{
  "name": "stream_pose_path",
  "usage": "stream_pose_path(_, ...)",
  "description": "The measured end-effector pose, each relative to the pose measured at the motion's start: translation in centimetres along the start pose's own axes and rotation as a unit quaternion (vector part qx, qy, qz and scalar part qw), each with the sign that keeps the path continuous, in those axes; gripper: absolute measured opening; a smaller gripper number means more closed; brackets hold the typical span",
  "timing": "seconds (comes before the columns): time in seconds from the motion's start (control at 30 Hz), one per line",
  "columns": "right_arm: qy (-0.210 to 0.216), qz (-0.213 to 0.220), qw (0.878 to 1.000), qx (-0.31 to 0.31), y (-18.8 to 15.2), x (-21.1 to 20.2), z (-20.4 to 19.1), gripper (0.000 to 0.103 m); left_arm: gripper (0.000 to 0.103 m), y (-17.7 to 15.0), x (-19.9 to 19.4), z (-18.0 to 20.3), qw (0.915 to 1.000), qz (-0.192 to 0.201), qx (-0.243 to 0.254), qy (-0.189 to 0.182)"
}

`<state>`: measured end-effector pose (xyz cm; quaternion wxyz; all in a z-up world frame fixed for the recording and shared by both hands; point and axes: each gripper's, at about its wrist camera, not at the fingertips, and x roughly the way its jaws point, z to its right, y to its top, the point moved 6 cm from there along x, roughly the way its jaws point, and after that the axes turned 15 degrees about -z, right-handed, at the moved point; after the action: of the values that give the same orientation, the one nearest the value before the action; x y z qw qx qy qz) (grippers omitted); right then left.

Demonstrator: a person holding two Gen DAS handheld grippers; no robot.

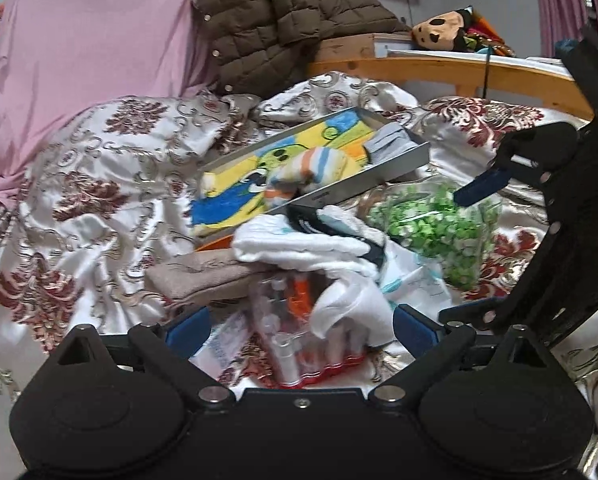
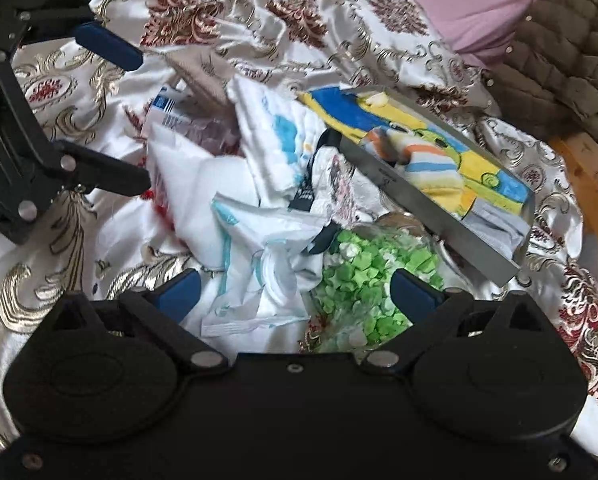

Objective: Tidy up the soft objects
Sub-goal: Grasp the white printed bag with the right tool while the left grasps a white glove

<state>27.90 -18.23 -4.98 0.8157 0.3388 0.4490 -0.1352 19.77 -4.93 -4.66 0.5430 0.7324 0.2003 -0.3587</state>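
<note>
A heap of soft things lies on the patterned bedspread (image 1: pixel 99 184). A grey metal tray (image 1: pixel 339 194) (image 2: pixel 419 208) holds a yellow and blue towel (image 1: pixel 235 200) (image 2: pixel 339 108), a striped sock (image 1: pixel 319 164) (image 2: pixel 423 156) and a folded grey cloth (image 1: pixel 391 144). In front of it lie white cloths (image 1: pixel 299 244) (image 2: pixel 275 136), a beige cloth (image 1: pixel 203 276) and a bag of green bits (image 1: pixel 439 228) (image 2: pixel 359 276). My left gripper (image 1: pixel 302 326) (image 2: pixel 143 122) is open over a clear plastic pack (image 1: pixel 295 344) and a white cloth corner. My right gripper (image 2: pixel 297 292) (image 1: pixel 469 250) is open above a white wrapper (image 2: pixel 255 264) and the green bag.
A brown quilted jacket (image 1: pixel 279 20) (image 2: pixel 571 52) rests against a pink sheet (image 1: pixel 91 32) at the back. The wooden bed frame (image 1: pixel 439 70) runs behind the tray, with a plush toy (image 1: pixel 439 28) beyond it.
</note>
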Motion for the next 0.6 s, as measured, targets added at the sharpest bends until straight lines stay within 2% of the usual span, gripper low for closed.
stream_pose_path(0.17,0.011,-0.016,1.000,-0.005,-0.1,1.5,-0.4,0.081,0.086,0.3,1.0,0.1,0.9994,-0.009,-0.009,-0.033)
stream_pose_path(0.3,0.019,-0.025,0.999,-0.016,-0.1,2.2,-1.1,0.074,0.077,0.3,2.0,0.1,0.9983,-0.024,-0.015,-0.052)
stream_pose_path(0.37,0.013,-0.026,0.999,-0.016,0.0,2.5,-1.4,0.069,0.069,0.3,2.4,0.1,0.9977,-0.032,-0.015,-0.059)
stream_pose_path(0.47,0.013,-0.030,0.999,-0.018,0.1,2.8,-1.7,0.065,0.062,0.3,2.7,0.2,0.9965,-0.038,-0.017,-0.073)
stream_pose_path(0.6,0.021,-0.035,0.999,0.008,0.2,3.0,-1.1,0.061,0.053,0.4,2.8,0.4,0.9954,-0.037,-0.018,-0.087)
